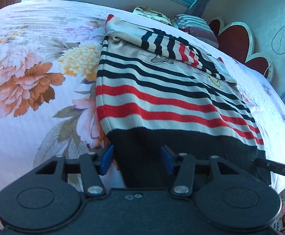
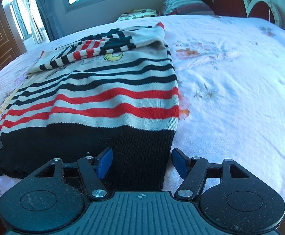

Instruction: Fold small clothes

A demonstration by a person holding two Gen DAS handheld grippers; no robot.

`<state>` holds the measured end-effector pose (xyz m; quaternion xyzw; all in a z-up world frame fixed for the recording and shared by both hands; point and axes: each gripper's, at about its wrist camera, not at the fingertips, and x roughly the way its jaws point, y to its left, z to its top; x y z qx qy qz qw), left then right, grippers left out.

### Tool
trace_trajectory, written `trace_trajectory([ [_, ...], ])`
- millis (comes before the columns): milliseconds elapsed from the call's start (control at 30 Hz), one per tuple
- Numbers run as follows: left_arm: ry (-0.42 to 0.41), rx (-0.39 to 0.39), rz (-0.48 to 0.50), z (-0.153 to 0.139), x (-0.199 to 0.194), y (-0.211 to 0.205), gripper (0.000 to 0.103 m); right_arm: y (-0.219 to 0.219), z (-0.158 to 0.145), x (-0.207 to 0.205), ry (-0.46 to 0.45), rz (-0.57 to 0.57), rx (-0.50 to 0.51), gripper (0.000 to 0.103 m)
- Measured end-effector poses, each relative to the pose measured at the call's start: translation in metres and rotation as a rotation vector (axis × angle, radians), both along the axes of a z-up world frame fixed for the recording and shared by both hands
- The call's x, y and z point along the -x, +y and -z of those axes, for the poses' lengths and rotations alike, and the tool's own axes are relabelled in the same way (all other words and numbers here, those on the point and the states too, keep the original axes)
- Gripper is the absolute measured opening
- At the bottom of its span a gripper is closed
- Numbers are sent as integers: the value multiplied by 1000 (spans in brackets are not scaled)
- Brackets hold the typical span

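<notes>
Sweater: the striped sweater (image 1: 158, 98) is lying flat on the flowered bedsheet (image 1: 34, 78), filling the middle of both views, its sleeves already crossed over the chest at the far end.
Left claw: my left claw (image 1: 136, 159) is standing with its blue pads apart, straddling the left corner of the black hem (image 1: 181, 148) at the bottom centre of the left view; I am not pinching anything yet.
Right claw: my right claw (image 2: 141, 161) is likewise gaping, its pads either side of the hem's right corner at the bottom centre of the right view, with cloth between them but nothing pressed.
Step in hand: as I judge it, I am lining up to grab both hem corners and carry them up toward the collar.
Doing it well: I am wanting both layers of knit inside each bite, both claws closing together, then lifting evenly so the fold edge is lying straight across the red stripes.
Risk: the sleeves may be sliding off if I am dragging.
Writing: only "DAS" is reading on the other claw's finger (image 1: 279, 169), lower right of the left view; nothing legible on the sweater.
</notes>
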<state>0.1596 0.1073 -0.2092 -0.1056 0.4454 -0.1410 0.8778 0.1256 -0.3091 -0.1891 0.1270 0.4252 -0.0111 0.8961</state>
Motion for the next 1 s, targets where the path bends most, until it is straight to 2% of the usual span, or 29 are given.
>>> trace_trajectory([
  [33,9,11,-5,0,0,0,41,-1,0,-1,0,1,-10,67],
  [67,24,31,-4,0,-1,1,29,-3,-1,-2,-1,2,-26,67],
  [100,43,51,-2,1,-2,2,22,-4,0,-5,0,0,-42,66],
  [200,59,78,-9,5,-9,2,12,-8,0,-12,16,-3,-67,50],
  [233,59,86,-10,5,-10,2,9,-10,-1,-14,17,-7,-85,33],
  [300,57,98,-6,4,-12,0,8,-14,-3,-15,31,-17,-122,8],
  [400,24,99,28,-3,-13,-4,6,-18,-11,-15,32,-50,-133,8],
  [633,-110,125,68,-42,-23,-15,6,-29,-47,-24,-89,-67,-219,8],
  [800,-196,155,54,-70,-51,-21,6,-37,-69,-56,-173,-60,-257,8],
  [1000,-256,169,20,-83,-100,-31,6,-51,-88,-117,-248,-48,-287,8],
])
